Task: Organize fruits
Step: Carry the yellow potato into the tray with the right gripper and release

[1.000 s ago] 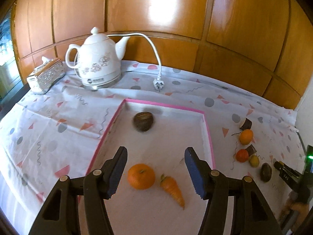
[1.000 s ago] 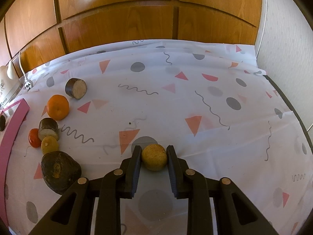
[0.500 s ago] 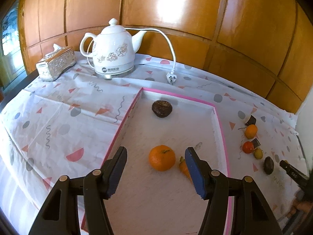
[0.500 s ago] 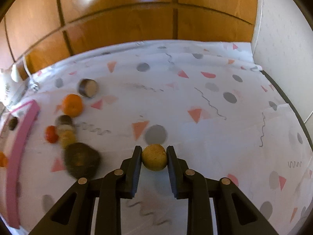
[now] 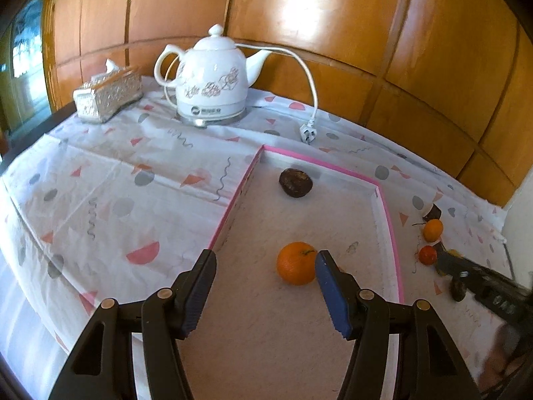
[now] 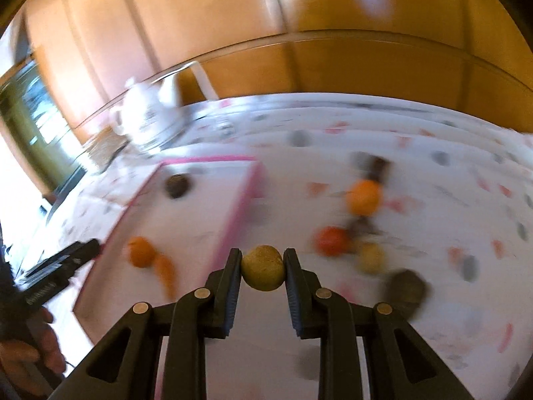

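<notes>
Altogether two handheld grippers work over a table covered by a white tablecloth [image 5: 110,180] printed with pink triangles, grey dots and squiggles. One shallow white tray [image 5: 388,213] with a pink rim lies on the cloth. Three items show inside it: one orange [image 5: 295,262] near the middle, one dark brown round fruit [image 5: 295,182] toward the far end, and one orange carrot [image 6: 166,271], seen only in the blurred right wrist view, lying just beside the orange. The left gripper [image 5: 265,288] hovers over the tray's near left part with its jaws about half open and nothing between them; the orange sits just past its right, blue-padded finger [image 5: 329,296]. The right gripper [image 6: 262,266] is clamped nearly shut on one small round yellow-brown fruit [image 6: 263,267], held above the cloth just outside the tray's right rim. To the right of the tray, on the cloth, lies a loose cluster: one second orange [image 6: 363,197], one red-orange fruit [image 6: 333,240], one small yellow fruit [image 6: 370,257], one large dark brown fruit [image 6: 407,289] nearest the camera, and two dark cut pieces, too blurred to identify. At the back of the table stand one white electric kettle [image 5: 213,81] with a floral pattern, its white cord and plug [image 5: 308,133] lying unplugged on the cloth, and one silver embossed tissue box [image 5: 106,95] to its left. Wooden panelling [image 5: 333,23] rises behind the table. One bare hand [image 6: 30,350] holding the left gripper shows at the lower left of the right wrist view.
</notes>
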A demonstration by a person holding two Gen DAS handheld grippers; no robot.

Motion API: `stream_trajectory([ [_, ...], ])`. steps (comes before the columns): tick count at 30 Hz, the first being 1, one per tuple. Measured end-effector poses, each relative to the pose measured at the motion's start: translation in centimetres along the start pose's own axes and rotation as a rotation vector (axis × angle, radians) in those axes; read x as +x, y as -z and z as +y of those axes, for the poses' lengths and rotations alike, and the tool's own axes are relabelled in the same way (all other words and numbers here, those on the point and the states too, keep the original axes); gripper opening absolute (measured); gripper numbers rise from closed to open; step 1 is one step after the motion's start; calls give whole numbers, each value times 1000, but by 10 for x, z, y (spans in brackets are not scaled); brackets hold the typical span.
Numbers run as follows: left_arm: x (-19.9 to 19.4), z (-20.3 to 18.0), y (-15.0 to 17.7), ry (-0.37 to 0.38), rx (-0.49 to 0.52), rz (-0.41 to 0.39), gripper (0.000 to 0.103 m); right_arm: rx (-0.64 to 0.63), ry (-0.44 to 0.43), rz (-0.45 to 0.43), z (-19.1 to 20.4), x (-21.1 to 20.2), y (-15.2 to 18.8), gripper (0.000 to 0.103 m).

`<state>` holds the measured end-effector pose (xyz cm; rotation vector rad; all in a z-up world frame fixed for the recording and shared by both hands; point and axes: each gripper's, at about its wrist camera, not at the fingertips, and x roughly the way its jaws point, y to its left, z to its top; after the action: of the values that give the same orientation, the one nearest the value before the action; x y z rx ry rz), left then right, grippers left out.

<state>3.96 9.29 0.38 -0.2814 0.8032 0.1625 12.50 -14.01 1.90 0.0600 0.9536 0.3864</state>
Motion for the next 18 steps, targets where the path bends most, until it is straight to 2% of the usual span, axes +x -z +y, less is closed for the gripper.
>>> stream_trajectory([
  [4, 1, 6, 1, -33, -1, -3, 62, -50, -53, 49, 37, 24, -4, 25],
  [10, 1, 10, 3, -46, -4, -4, 62, -117, -56, 77, 72, 51, -12, 26],
  [14, 3, 12, 4, -45, -12, 10, 62, -122, -27, 87, 75, 58, -8, 38],
  [18, 5, 8, 6, -33, -1, 18, 62, -114, -3, 75, 70, 54, -2, 38],
])
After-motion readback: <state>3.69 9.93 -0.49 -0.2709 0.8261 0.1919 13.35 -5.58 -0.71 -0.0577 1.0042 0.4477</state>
